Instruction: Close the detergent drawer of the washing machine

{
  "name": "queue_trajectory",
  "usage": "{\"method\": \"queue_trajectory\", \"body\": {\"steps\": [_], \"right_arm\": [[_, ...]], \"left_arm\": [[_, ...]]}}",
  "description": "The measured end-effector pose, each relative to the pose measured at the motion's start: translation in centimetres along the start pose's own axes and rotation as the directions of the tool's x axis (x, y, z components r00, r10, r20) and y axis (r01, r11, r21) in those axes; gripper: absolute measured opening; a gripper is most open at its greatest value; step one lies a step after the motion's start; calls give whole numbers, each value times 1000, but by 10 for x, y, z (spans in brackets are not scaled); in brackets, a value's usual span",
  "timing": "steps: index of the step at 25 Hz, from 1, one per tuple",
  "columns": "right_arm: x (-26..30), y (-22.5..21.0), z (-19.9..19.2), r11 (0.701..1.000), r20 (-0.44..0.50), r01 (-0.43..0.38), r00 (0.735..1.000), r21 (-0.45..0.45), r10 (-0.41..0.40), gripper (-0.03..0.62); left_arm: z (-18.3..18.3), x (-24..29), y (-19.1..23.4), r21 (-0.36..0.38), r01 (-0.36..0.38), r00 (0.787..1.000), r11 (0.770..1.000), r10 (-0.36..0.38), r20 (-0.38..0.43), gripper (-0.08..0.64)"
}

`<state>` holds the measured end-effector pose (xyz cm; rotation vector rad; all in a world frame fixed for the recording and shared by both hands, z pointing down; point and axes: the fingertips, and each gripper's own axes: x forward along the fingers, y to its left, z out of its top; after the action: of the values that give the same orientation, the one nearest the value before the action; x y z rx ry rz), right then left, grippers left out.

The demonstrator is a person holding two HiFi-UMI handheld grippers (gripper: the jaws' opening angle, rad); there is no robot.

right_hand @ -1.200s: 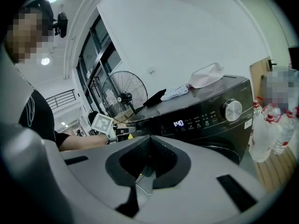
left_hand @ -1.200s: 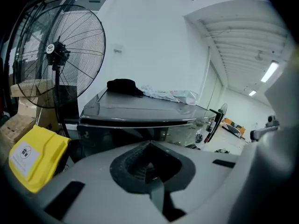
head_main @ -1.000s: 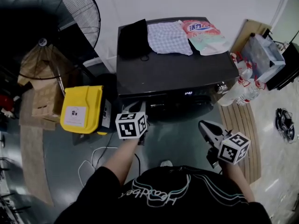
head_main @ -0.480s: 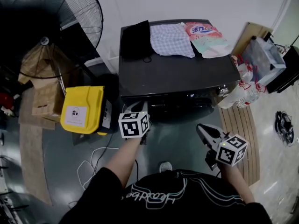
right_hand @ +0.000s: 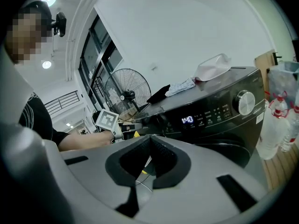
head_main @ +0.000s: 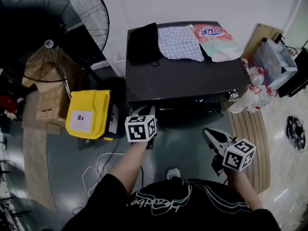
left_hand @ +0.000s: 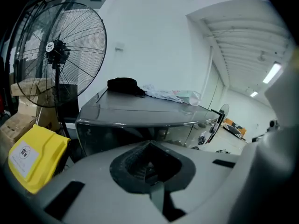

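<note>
The dark flat top of the washing machine (head_main: 187, 76) carries a black cloth (head_main: 143, 42), a checked cloth (head_main: 180, 42) and a pink-and-white bag (head_main: 219, 41) side by side along its far edge. On the grey floor (head_main: 183, 148) stand a yellow box (head_main: 87, 113) and a white cable (head_main: 96, 170).

The washing machine (head_main: 187, 76) was glossy dark grey, and its display digits (right_hand: 187, 120) glowed pale blue. The far cloth (head_main: 143, 42) on its top was black, the next cloth (head_main: 180, 41) blue-and-white checked, and the bag (head_main: 217, 41) pink, white and pale green. On the left, the bin (head_main: 87, 113) was yellow with a white label (head_main: 80, 120), and the fan (head_main: 72, 18) was black.
</note>
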<state>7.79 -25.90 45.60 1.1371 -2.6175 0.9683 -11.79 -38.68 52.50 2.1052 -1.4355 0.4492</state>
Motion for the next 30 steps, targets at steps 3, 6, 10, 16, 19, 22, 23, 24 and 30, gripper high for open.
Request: {"method": "queue_trajectory", "body": {"steps": [3,6,10,16,19,22,23,24,30], "right_arm": [[4,4,2,1000,-6,-15,1000,-14,15,26],[6,8,5,999,-17,-24,1000,-32,24,26],[5,22,19,996,1,-55,998,-75,55,27],[-3,53,43,981,45,-96,993,-166,105,26],[-11,70,52,972,66,-124,988,-199,139,26],[-21,90,60,963,93,-163,978,-213,186,26],[-24,96,62,960,102,-176,974,-219,202,26],[-26,100,63,955,108,-186,971,-231,215,26],[-31,116,60,939,113,-214,961,-271,251,26]], "left_arm": [[1,-7,-3,-40,40,999,998,-41,-17,22],[-1,-24,-17,-52,115,992,992,-117,-37,23],[5,-58,-46,-22,218,976,976,-218,-20,23],[19,-115,-95,42,358,933,933,-359,26,23],[28,-143,-114,58,413,907,909,-416,59,23],[36,-168,-128,76,450,885,890,-456,93,23],[38,-175,-131,81,459,879,885,-466,102,23],[39,-181,-134,86,467,874,880,-474,110,23],[33,-195,-142,90,486,860,869,-494,126,23]]}}
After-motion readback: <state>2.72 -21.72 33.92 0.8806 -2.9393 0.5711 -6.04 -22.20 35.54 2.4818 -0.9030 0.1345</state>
